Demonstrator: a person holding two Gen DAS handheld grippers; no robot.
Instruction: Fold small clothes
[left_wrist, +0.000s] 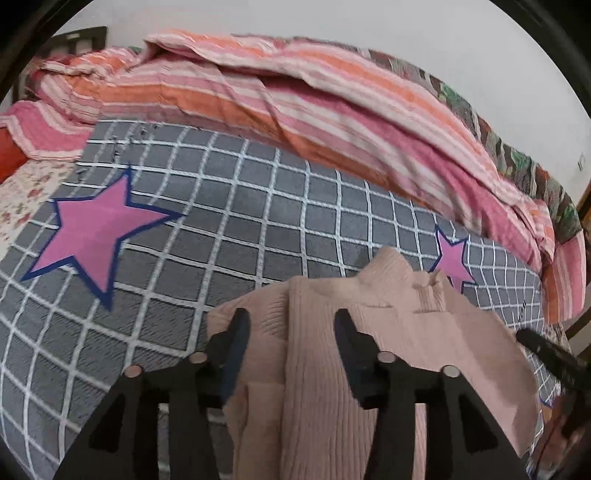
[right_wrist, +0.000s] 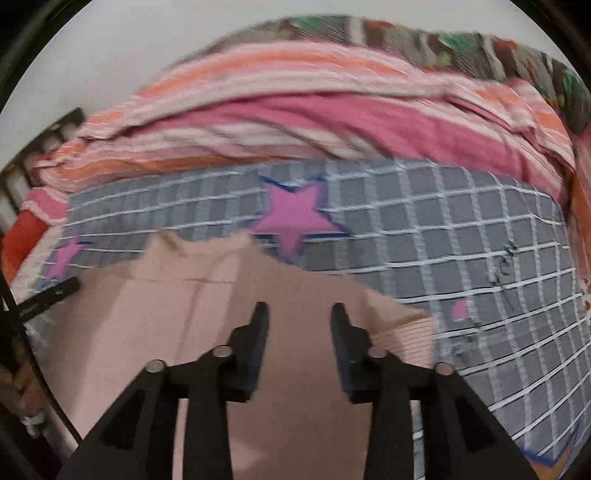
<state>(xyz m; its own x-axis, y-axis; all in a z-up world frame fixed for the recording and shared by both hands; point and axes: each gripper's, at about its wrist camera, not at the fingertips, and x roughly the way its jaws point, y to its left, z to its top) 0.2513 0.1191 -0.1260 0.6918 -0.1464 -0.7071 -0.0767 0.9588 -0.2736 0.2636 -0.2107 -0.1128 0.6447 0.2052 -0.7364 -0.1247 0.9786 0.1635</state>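
Observation:
A pale pink ribbed sweater (left_wrist: 424, 332) with a high collar lies flat on a grey checked blanket (left_wrist: 240, 229). A folded strip of it runs toward the camera in the left wrist view. My left gripper (left_wrist: 291, 321) hovers over the sweater's left part, open, with the ribbed strip showing between its fingers and no pad pressing on it. In the right wrist view the sweater (right_wrist: 166, 314) fills the lower left. My right gripper (right_wrist: 299, 314) is open above its right part, near a ribbed cuff or hem (right_wrist: 406, 336). Each view shows the other gripper's finger at its edge.
The blanket carries pink stars (left_wrist: 92, 232) with blue outlines. A bunched pink and orange striped quilt (left_wrist: 295, 110) lies along the far side against a white wall. A dark headboard (right_wrist: 44, 147) stands at the left. A floral sheet (left_wrist: 26, 195) shows past the blanket's left edge.

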